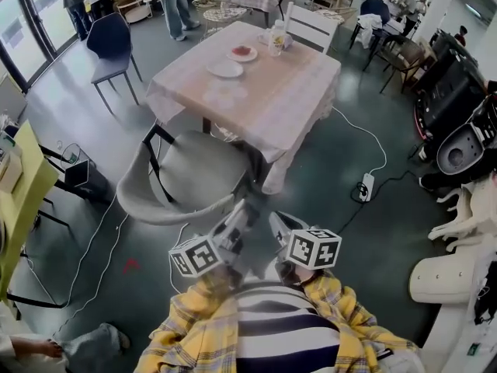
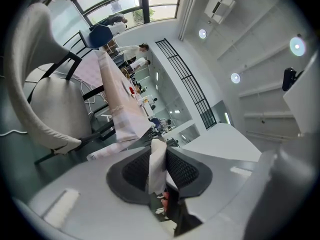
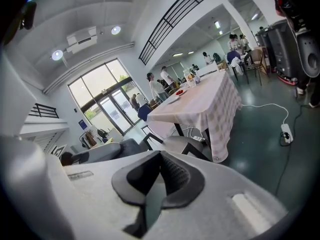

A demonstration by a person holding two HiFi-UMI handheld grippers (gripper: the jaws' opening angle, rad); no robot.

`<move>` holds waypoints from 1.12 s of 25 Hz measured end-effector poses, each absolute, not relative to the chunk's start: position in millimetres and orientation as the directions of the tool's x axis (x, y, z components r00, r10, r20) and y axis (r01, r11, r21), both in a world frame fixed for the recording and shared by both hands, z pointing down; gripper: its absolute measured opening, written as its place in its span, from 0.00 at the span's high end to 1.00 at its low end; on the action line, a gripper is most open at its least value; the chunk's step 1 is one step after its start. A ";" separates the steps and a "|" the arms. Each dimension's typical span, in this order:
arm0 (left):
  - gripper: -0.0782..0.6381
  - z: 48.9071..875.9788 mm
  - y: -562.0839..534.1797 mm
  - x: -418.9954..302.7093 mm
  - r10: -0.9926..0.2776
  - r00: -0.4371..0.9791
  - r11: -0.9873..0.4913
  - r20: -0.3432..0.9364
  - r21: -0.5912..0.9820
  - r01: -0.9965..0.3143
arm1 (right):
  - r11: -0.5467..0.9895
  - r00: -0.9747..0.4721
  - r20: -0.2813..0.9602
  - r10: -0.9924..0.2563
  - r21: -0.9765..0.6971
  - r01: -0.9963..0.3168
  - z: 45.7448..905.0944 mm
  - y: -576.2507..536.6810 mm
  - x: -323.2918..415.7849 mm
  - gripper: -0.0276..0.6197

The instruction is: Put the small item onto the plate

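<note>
**Small item pinched, plate far ahead**

Dark green flooring fills most of the head view, with a cloth-covered table (image 1: 272, 92) in the upper middle. On it sit a white plate (image 1: 225, 69) that looks empty, a second plate (image 1: 242, 53) holding something red, and a jar (image 1: 276, 39) whose contents cannot be made out. A grey chair (image 1: 190, 169) stands between the table and the person, whose yellow plaid sleeves fill the bottom edge. The left tongs (image 1: 241, 214) and right tongs (image 1: 278, 222) show low in the centre, close together and well apart from the table. Nothing has been set down yet, so the approach and the release onto a plate are both left. The empty plate looks the likelier target.

The left gripper view is rolled, so the table (image 2: 117, 94) and the chair (image 2: 50, 99) stand on edge in the upper left. The left tongs (image 2: 159, 150) are pinching the small item (image 2: 156, 169), a white strip like folded paper. It stands upright between the ribbed pads and pokes out past them.

The right gripper view has the table (image 3: 200, 101) to the right of centre, and the red-filled plate (image 3: 179, 92) shows on its near corner. The right tongs (image 3: 159, 156) are pressed together at the tips with nothing between them. They appear to have no share in the carry.
</note>
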State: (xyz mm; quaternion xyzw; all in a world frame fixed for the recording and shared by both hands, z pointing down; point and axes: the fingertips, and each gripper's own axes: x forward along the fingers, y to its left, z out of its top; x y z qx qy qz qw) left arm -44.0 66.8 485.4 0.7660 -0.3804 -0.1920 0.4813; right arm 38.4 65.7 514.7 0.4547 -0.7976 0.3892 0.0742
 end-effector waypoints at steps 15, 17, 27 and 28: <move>0.78 494.2 22.7 -31.4 -0.757 0.648 -0.218 0.090 0.900 -0.379 | 0.276 -0.570 0.508 -0.646 -0.541 -0.795 523.0 19.2 43.0 0.95; 0.78 493.7 12.1 -31.8 -0.761 0.642 -0.207 0.090 0.904 -0.373 | 0.287 -0.575 0.511 -0.639 -0.536 -0.794 522.5 8.1 41.9 0.95; 0.78 492.2 -43.7 -26.7 -0.784 0.612 -0.179 0.104 0.906 -0.383 | 0.311 -0.602 0.515 -0.611 -0.543 -0.780 519.0 -53.0 48.4 0.95; 0.78 491.5 -48.8 -26.2 -0.788 0.607 -0.174 0.105 0.907 -0.384 | 0.316 -0.605 0.514 -0.608 -0.542 -0.778 518.0 -58.3 49.3 0.95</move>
